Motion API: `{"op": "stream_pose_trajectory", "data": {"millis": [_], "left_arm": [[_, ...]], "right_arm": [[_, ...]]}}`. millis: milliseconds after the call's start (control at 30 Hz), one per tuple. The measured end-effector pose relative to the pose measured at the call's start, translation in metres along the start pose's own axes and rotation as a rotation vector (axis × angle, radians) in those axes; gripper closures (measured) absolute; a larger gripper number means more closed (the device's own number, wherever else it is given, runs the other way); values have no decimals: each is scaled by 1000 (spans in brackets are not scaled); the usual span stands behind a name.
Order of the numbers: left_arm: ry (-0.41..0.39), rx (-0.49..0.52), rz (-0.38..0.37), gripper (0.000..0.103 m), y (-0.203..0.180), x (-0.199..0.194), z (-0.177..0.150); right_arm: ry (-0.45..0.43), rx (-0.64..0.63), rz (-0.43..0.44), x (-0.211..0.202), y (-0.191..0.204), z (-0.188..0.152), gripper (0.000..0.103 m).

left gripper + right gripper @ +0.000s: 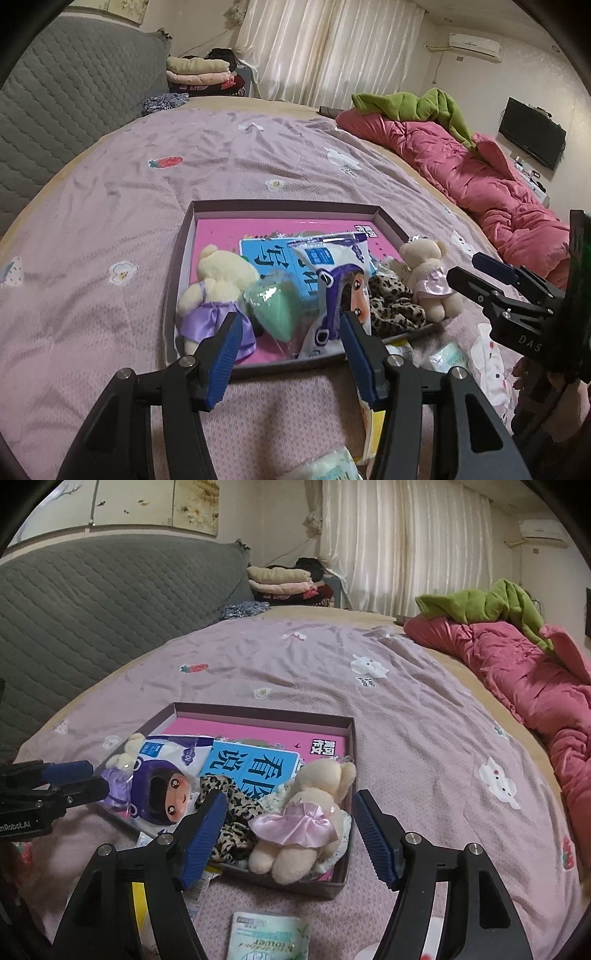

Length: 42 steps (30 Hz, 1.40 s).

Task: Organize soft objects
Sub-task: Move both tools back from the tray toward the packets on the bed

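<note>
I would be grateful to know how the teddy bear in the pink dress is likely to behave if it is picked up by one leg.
The teddy bear in the pink dress looks plush, so it would probably squash and dangle limply. It seems light for its size. Its satin skirt may be slippery.

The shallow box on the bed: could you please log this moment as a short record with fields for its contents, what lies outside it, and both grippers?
container: shallow box on the pink bedspread
inside: bear in purple dress, bear in pink dress, leopard-print cloth, cartoon-girl packet, blue book
outside: green tissue pack on the bedspread in front of the box
left gripper: open, empty, at the box's near edge
right gripper: open, astride the pink-dress bear, not closed on it
</note>
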State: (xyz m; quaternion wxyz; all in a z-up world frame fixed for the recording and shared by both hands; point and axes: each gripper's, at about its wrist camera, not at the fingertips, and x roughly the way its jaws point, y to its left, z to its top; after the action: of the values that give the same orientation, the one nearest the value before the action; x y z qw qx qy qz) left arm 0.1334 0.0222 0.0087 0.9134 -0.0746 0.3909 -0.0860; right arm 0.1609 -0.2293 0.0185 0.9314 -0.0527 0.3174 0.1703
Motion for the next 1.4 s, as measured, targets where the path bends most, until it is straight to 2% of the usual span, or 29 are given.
{"op": "stream_pose_trajectory", "data": {"millis": [100, 300, 400, 567, 1100, 1400], "left_arm": [[9, -1, 0, 43, -3, -3, -4], [0, -1, 19, 42, -6, -13, -10], [-2, -5, 25, 38, -5, -17, -12], [9, -33, 12, 38, -1, -22, -16], [41, -20, 13, 38, -8, -38, -33], [96, -26, -3, 38, -13, -40, -46]], "right_arm": [[2, 7, 3, -6, 0, -3, 30], [-5, -2, -2, -17, 2, -8, 29], [-3, 7, -2, -21, 1, -10, 29], [-4, 26, 2, -28, -1, -12, 27], [9, 21, 69, -54, 15, -27, 27], [43, 10, 103, -59, 25, -38, 27]]}}
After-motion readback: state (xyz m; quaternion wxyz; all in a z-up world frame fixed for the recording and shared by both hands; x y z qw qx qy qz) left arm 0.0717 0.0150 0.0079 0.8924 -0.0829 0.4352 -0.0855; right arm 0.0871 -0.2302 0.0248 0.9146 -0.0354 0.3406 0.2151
